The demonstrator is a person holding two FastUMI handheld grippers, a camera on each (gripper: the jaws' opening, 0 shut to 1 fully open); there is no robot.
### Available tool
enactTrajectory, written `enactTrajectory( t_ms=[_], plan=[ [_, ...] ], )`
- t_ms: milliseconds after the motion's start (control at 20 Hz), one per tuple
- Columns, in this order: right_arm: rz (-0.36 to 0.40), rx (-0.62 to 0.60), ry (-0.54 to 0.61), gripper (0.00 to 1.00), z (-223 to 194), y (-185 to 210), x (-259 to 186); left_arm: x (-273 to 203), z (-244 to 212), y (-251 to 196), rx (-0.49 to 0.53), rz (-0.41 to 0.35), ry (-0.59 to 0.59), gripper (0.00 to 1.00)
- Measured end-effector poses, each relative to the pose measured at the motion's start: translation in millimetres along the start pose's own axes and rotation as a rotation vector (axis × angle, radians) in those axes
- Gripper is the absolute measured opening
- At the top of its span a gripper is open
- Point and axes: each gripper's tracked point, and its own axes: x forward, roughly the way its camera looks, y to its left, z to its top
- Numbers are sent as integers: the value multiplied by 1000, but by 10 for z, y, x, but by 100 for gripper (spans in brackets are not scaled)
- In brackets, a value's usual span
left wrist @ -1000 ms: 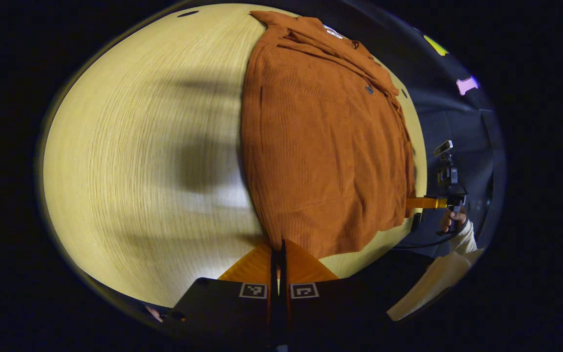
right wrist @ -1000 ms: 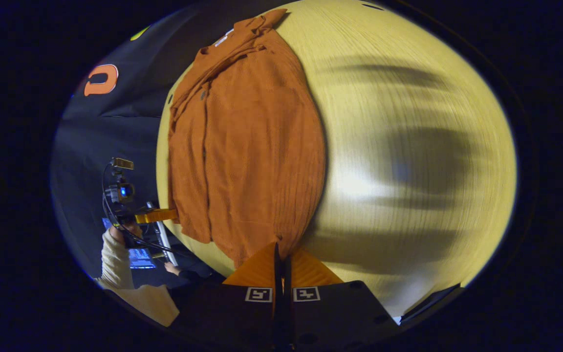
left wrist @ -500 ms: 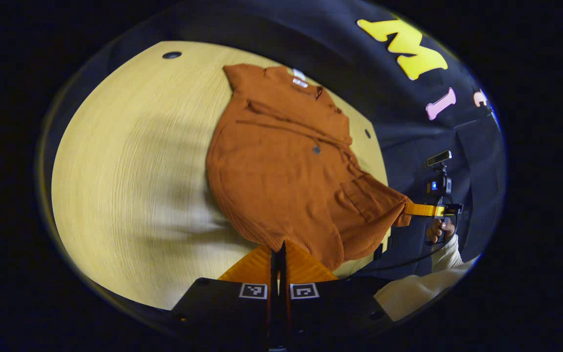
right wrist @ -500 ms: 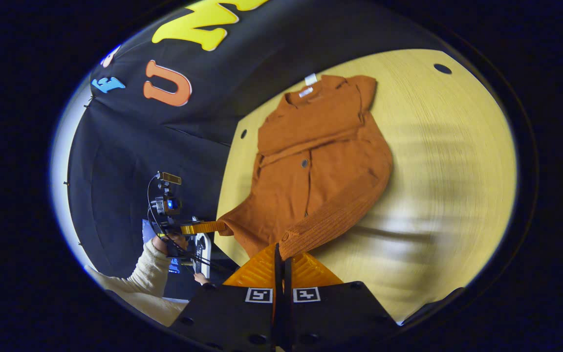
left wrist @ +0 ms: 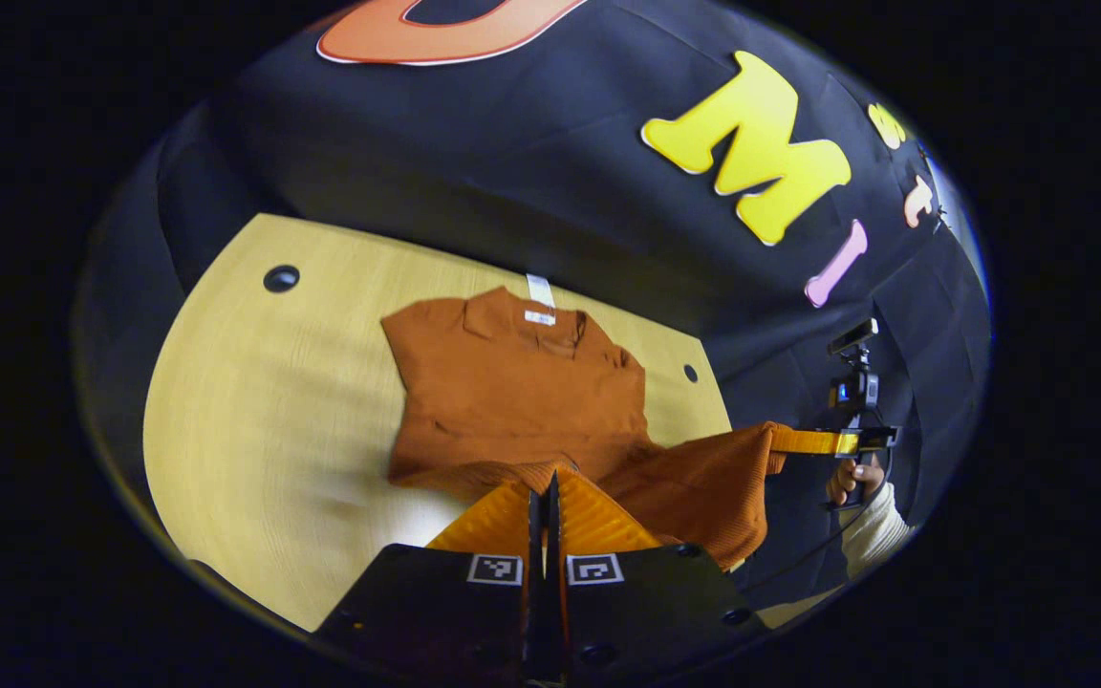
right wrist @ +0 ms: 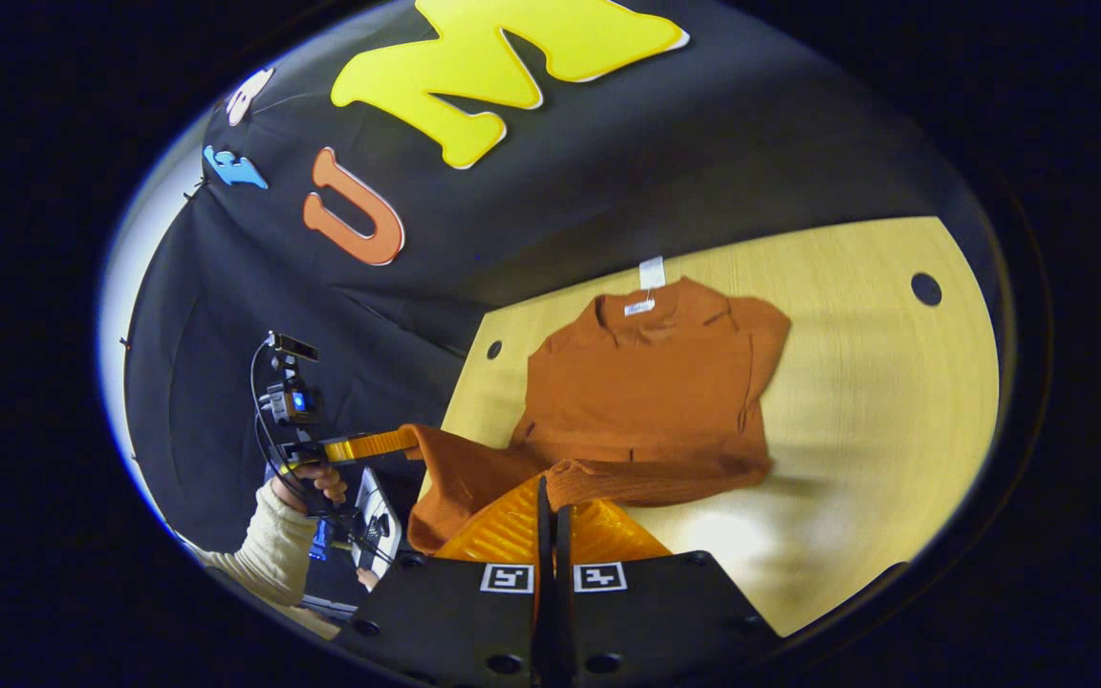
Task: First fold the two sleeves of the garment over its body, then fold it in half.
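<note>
The left hand-held gripper [left wrist: 543,497] was closed on one corner of the garment's [left wrist: 512,392] hem, and the right hand-held gripper [right wrist: 550,502] pinched the other. Both corners hung raised above the bench [left wrist: 254,401], the collar end lying flat. No sleeve lay out to the side, so sleeves appeared folded, the halving under way.

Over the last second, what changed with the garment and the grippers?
Both grippers, left gripper and right gripper, lifted the garment's hem off the table and carried it toward the collar, so the lower half now hangs raised. Unchanged: both grippers stay shut on the hem corners, the collar end stays flat.
</note>
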Motion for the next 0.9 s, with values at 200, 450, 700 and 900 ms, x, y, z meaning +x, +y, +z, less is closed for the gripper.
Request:
enactTrajectory(
  t_ms=[200, 450, 700, 900],
  plan=[
    [-61, 4, -117, 1, 710, -207, 341, 143, 492, 436, -3, 82, -61, 3],
    [-129, 58, -185, 0, 1262, -686, 869, 810, 864, 836, -14, 172, -60, 3],
    [-226, 128, -207, 0, 1467, -1273, 1513, 1326, 999, 1161, -54, 187, -100, 3],
    [-289, 204, -228, 0, 1513, -1751, 1806, 1657, 930, 1519, -52, 236, -72, 3]
  ],
)
